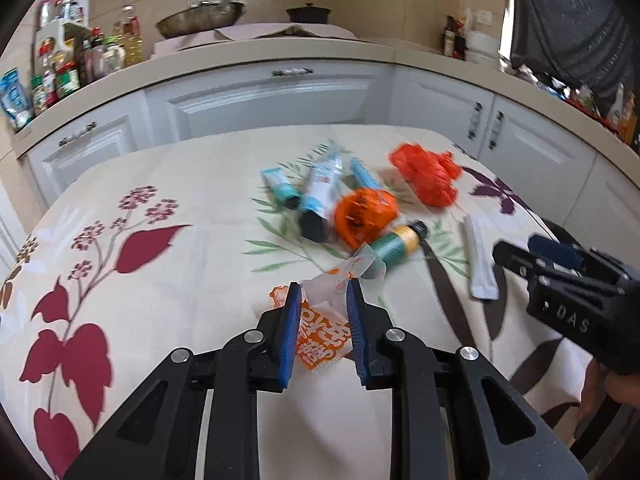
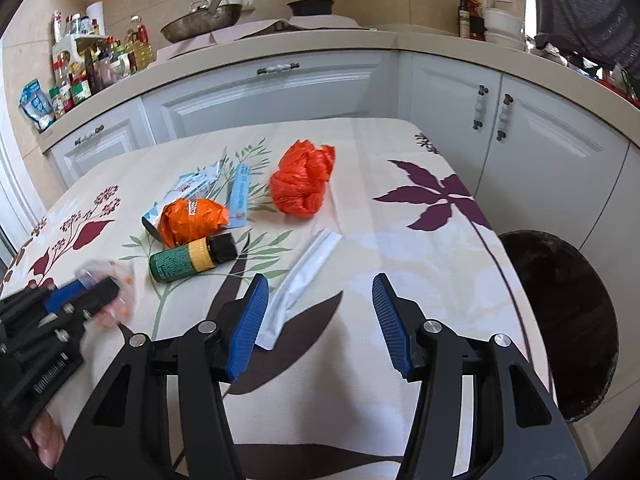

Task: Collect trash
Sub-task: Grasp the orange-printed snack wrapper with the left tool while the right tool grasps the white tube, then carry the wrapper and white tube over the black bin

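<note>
Between my left gripper's (image 1: 322, 312) fingers, clamped together on it just above the desk (image 1: 192, 280), sits an orange-and-white snack wrapper (image 1: 324, 324), light, crinkly and slippery, best pinched mid-body, while my right gripper (image 2: 320, 320) waits with fingers apart.

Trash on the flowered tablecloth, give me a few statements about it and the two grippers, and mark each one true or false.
1. The left gripper has an orange and white wrapper between its jaws. True.
2. The right gripper is clamped on the green bottle. False: its jaws stand open and hold nothing, and the bottle lies on the cloth off to its left.
3. The green bottle lies on its side. True.
4. The red crumpled plastic bag is already in the dark bin. False: it sits on the tablecloth; the bin stands beside the table.
5. A white sachet lies just ahead of the right gripper. True.
</note>
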`<state>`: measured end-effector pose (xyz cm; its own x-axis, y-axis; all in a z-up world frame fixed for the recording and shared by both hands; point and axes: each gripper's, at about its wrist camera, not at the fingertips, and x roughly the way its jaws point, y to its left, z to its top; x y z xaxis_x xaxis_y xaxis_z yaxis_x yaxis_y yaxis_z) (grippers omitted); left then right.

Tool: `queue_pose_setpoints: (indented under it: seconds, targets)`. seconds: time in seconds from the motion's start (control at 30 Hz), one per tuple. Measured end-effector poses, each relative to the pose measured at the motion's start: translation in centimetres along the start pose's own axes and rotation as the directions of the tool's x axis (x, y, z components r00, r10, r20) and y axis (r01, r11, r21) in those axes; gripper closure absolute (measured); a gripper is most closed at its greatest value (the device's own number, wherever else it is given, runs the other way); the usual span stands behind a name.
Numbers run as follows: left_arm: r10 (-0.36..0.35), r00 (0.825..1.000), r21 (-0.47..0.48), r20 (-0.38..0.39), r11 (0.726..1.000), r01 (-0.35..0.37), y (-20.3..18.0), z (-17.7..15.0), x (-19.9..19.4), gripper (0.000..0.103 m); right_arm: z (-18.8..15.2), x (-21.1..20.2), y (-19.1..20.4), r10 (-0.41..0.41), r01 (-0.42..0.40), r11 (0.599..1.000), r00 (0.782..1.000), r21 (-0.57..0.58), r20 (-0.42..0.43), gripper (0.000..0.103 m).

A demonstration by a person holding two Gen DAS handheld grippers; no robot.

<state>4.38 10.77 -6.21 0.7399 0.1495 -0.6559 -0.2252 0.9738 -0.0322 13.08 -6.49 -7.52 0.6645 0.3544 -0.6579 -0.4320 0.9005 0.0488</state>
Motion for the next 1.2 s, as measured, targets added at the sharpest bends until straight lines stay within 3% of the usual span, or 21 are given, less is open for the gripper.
queue_pose_setpoints:
  seconds: [0.33,0.53,0.93,1.2]
  targets:
    - [0.069,0.998,-0.078,0.009,0.995,-0.068,4.3,1.1,0.7,0.079,0.2,2.5,1.7,-0.029,0.024,0.998,0.993,-0.053,-0.113,0.052]
    - [0.049,0.999,-0.098,-0.005,0.994,-0.05,4.9,1.1,0.9,0.079,0.0,2.5,1.9,-0.033,0.024,0.997,0.992,-0.071,-0.119,0.084]
    - [0.031,0.999,-0.08,0.019,0.996,-0.03,3.3,1.1,-0.1,0.079,-0.2,0.2,1.0,-0.015,0.013,0.999,0.999,-0.053,-0.041,0.085]
    - [0.003,0.998,-0.046,0.067,0.999,0.0,0.0,1.7,-1.3,0.079,-0.5,-2.1,-1.7,-0.04,0.04,0.999,0.999,-0.003,0.012,0.085]
